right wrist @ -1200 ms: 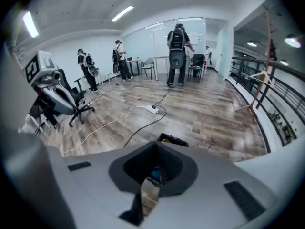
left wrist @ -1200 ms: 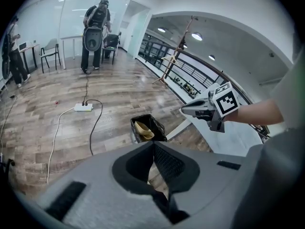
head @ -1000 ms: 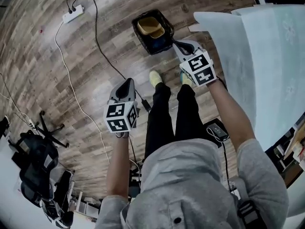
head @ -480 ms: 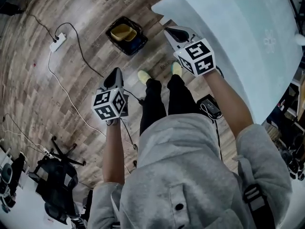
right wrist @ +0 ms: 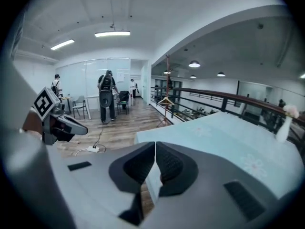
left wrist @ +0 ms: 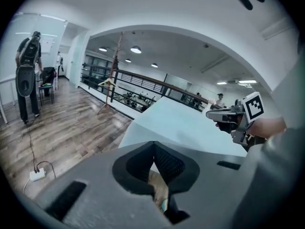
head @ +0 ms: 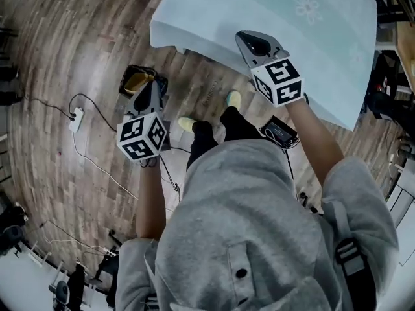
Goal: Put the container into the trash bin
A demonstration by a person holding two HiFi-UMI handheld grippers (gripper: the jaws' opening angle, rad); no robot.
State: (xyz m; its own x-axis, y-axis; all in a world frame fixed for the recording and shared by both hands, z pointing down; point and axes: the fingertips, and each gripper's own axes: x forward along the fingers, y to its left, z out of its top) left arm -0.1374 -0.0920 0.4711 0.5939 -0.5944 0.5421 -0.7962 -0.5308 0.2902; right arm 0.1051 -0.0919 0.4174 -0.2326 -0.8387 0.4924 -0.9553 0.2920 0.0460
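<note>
The black mesh trash bin (head: 131, 75) stands on the wooden floor left of the table, with a yellow container (head: 135, 81) inside it. My left gripper (head: 154, 87) hangs in the air, overlapping the bin's right edge in the head view; its jaws (left wrist: 153, 144) are shut with nothing between them. My right gripper (head: 251, 40) is raised in front of the table's near edge, also shut and empty (right wrist: 155, 144). Each gripper shows in the other's view: the right gripper (left wrist: 228, 118) and the left gripper (right wrist: 66, 126).
A table under a light blue cloth (head: 214, 11) fills the space ahead. A white power strip (head: 76, 118) and cables lie on the floor at left. A black device (head: 280, 133) sits by my feet. People (right wrist: 107, 95) stand far off by chairs.
Both grippers have risen, still shut. The view has swung toward the table. The bin has slid left in the picture and now sits partly behind the left gripper.
</note>
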